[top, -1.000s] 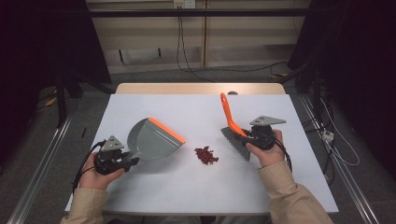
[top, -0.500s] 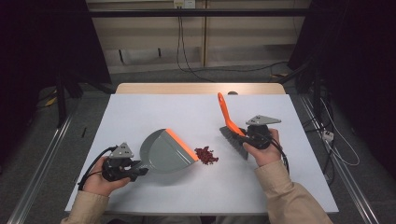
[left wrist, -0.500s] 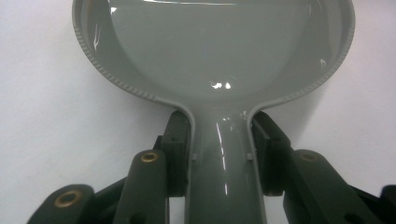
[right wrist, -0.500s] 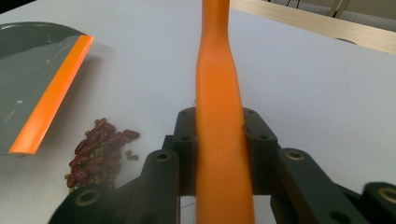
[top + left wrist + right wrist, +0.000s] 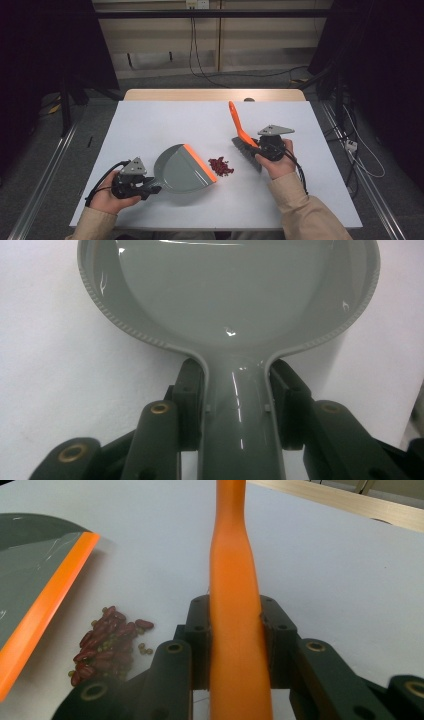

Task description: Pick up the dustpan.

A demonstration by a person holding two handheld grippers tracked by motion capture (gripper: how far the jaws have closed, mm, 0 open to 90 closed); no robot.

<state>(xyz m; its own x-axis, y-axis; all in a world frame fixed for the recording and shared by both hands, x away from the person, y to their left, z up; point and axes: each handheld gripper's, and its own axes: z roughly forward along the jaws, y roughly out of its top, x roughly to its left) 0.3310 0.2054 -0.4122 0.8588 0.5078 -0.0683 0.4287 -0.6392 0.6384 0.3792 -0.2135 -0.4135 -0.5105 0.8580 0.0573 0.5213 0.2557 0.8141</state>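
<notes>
A grey dustpan (image 5: 181, 170) with an orange lip (image 5: 200, 162) lies flat on the white table (image 5: 150, 120), and my left gripper (image 5: 150, 189) is shut on its handle (image 5: 240, 410). Its lip lies just left of a small pile of red beans (image 5: 221, 166). My right gripper (image 5: 257, 146) is shut on the orange handle (image 5: 235, 605) of a brush (image 5: 239, 125), whose dark bristles (image 5: 246, 153) rest on the table right of the pile. The beans (image 5: 105, 642) and the pan's orange lip (image 5: 47, 607) appear at the left of the right gripper view.
The table's wooden far edge (image 5: 215, 94) runs along the back. Cables (image 5: 200, 60) lie on the floor beyond it. Metal rails (image 5: 45, 170) flank the table on both sides.
My left gripper has carried the dustpan rightward and laid it down, so its orange lip now sits beside the beans. The right hand and brush have barely moved.
</notes>
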